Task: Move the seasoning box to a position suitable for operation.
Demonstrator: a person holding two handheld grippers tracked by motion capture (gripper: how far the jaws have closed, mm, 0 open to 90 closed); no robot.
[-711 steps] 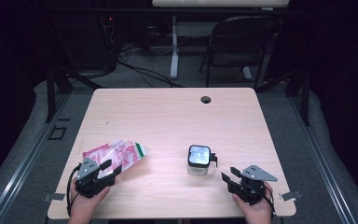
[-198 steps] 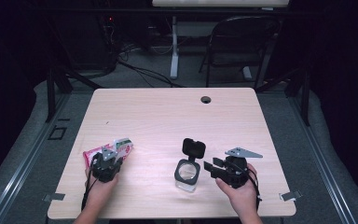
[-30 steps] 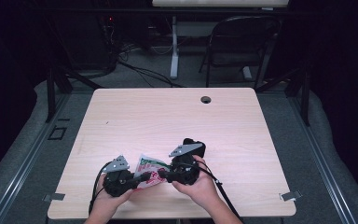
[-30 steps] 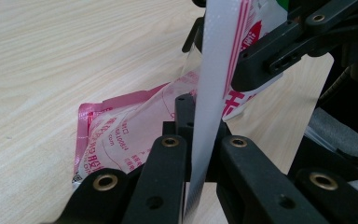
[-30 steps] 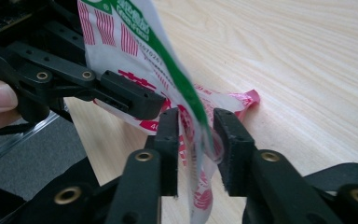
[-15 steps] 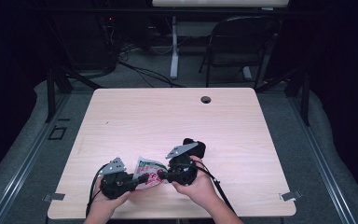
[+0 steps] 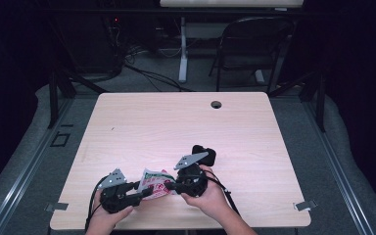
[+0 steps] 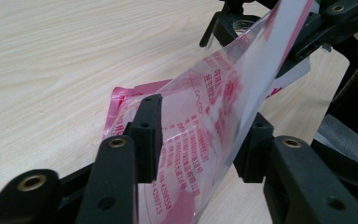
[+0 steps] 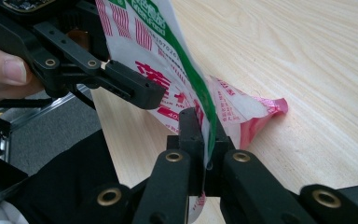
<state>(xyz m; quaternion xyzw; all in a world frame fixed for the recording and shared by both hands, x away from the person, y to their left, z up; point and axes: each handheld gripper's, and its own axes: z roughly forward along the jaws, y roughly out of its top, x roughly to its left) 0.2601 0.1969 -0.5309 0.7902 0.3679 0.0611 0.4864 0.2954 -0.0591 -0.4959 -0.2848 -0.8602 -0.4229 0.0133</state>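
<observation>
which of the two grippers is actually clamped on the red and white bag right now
The right gripper: its jaws are pinched shut on the bag's edge. The left gripper's jaws, which have just been opening, stand apart with the bag between them.

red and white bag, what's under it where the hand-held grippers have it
Under the bag lies bare wooden table; its pink corner rests on the wood. The right hand-held gripper pinches the green edge, and the left hand-held gripper has just opened around it. The bag's contents stay hidden.

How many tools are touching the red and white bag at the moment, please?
1 for certain. The right tool is clamped on the bag at its green-striped edge. The left tool straddles the bag, its jaws just opened; whether a pad brushes it is unclear.
</observation>
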